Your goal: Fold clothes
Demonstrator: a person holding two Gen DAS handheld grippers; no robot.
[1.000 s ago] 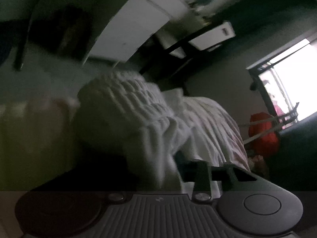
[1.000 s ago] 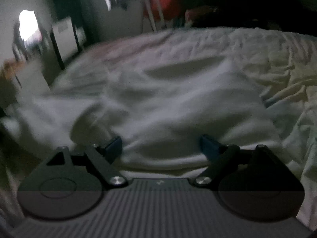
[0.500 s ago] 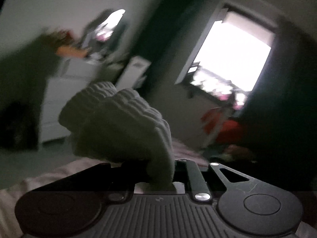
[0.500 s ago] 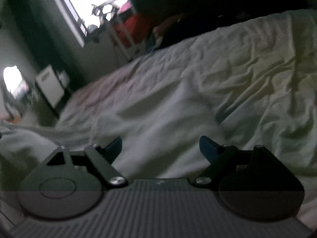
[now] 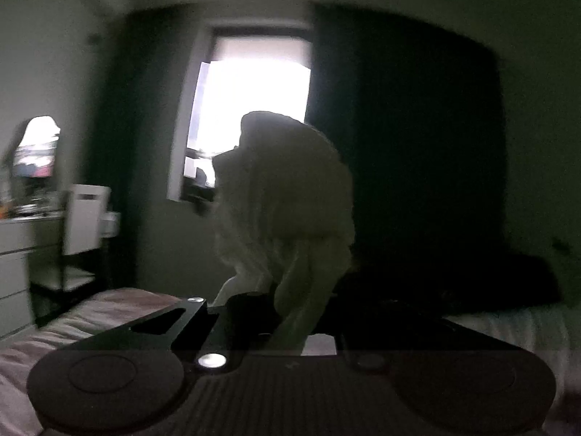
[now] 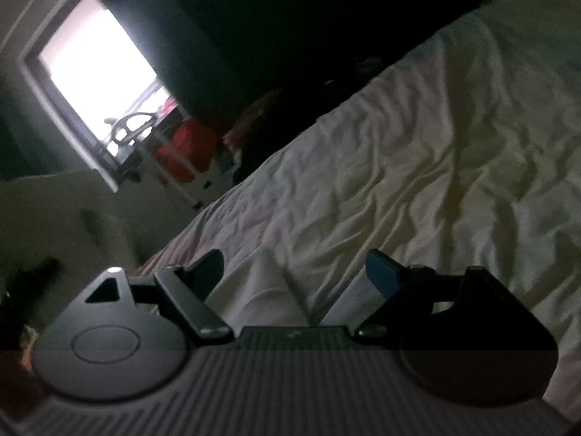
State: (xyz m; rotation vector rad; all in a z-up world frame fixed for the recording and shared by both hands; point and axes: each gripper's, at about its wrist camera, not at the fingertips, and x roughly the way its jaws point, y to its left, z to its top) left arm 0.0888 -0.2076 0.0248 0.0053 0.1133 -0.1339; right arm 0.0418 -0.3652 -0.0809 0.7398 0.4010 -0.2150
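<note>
A dim bedroom seen from two handheld grippers. In the left wrist view, the left gripper [image 5: 290, 321] is clamped on a bunched white garment [image 5: 287, 214], which rises up from between its fingers in a tall, rumpled mound and is lifted clear of the bed [image 5: 109, 312]. The cloth stands dark against a bright window [image 5: 250, 120] behind it, so its texture is hard to make out. A heavy dark curtain [image 5: 406, 145] hangs to the right of the window. At the left edge are a white dresser [image 5: 18, 254] with a small arched mirror [image 5: 36, 145] above it, and a white chair [image 5: 85, 214] beside it. In the right wrist view, strongly tilted, the right gripper [image 6: 294, 272] hangs with its fingers spread wide apart and nothing between them, above a wrinkled white bedsheet [image 6: 417, 167] that fills most of the frame. One fingertip has a blue pad [image 6: 381, 272]. Beyond the far side of the bed, under the same bright window [image 6: 98, 69], sits a red object [image 6: 185, 152] whose kind cannot be told, blurred by motion.
</note>
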